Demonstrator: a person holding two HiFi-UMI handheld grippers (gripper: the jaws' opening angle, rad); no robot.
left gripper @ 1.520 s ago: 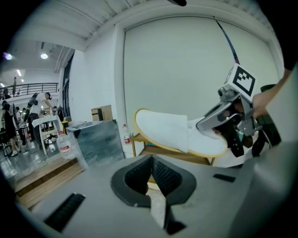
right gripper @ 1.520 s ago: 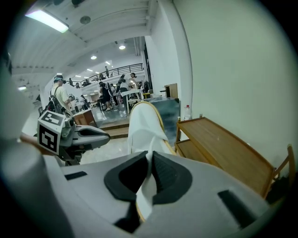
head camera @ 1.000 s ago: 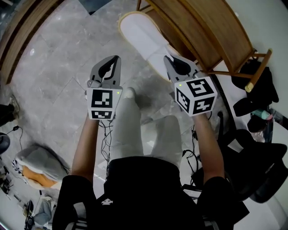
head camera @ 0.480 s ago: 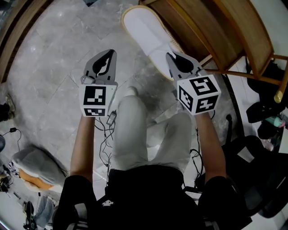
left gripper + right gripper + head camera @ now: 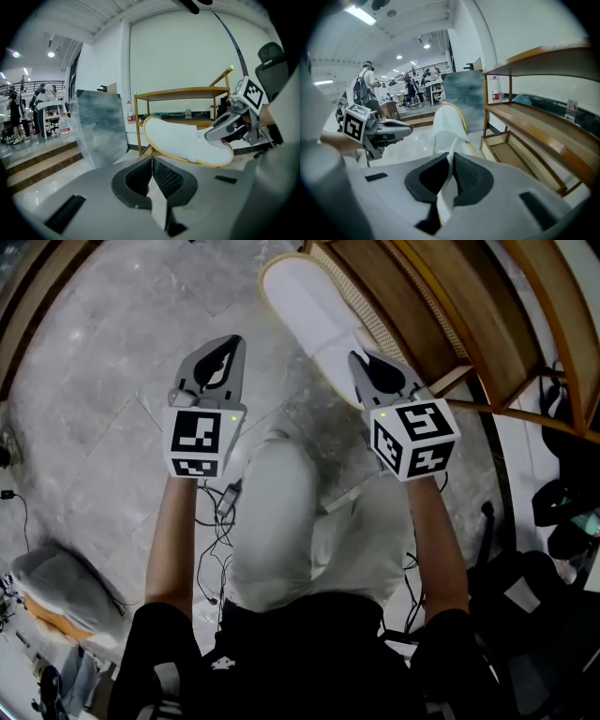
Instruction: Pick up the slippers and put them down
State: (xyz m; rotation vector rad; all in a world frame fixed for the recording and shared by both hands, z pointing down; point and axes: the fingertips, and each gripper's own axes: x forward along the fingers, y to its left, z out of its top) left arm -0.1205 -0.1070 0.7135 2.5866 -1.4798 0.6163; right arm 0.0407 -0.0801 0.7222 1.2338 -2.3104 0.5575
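Slipper [image 5: 305, 310] hung beside the wooden shelf [image 5: 427, 306], pinched by a thin fold in the shut right claw [image 5: 362, 358], left claw [image 5: 231, 343] closed on nothing, so it might slip free or snag the shelf.

Both arms reach forward, left gripper [image 5: 231, 343] jaws together, right gripper [image 5: 362, 356] jaws clamping the slipper [image 5: 305, 301].

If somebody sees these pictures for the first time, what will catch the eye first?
Most striking is the white slipper with its yellowish rim, upper middle of the head view, above the grey stone floor; the right gripper is shut on its fabric. To its left the left gripper is shut and empty; a wooden shelf stands at right.
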